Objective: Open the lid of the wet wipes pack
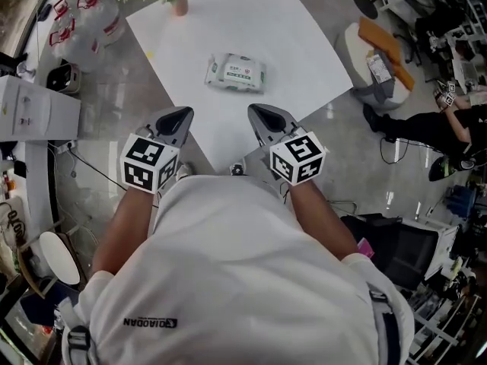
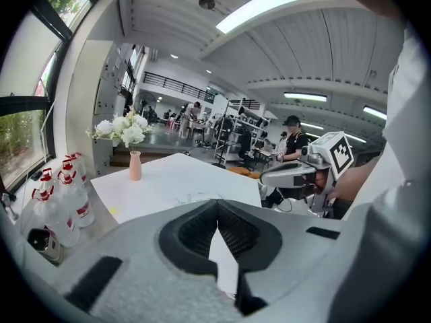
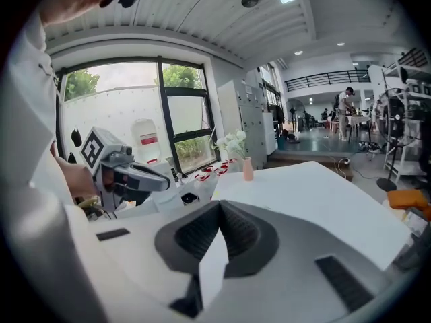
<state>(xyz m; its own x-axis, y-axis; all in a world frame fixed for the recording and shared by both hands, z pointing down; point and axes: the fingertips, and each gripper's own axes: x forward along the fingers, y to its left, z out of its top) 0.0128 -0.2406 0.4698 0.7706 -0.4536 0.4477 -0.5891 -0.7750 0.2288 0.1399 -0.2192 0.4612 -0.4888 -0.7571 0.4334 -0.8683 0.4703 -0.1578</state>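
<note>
The wet wipes pack [image 1: 236, 72], white with green print, lies flat near the middle of the white table [image 1: 304, 59], lid side up. Both grippers hover at the table's near edge, short of the pack and apart from it. My left gripper [image 1: 183, 113] points toward the pack from the lower left, jaws together with nothing between them [image 2: 217, 202]. My right gripper [image 1: 254, 109] sits beside it on the right, also shut and empty [image 3: 220, 204]. Each gripper view shows the other gripper alongside; the pack is hidden behind the jaws there.
A pink vase with white flowers [image 1: 179, 2] stands at the table's far edge. Several spray bottles [image 1: 84, 14] stand on the floor to the left. A person [image 1: 449, 120] sits at the far right among equipment and cables.
</note>
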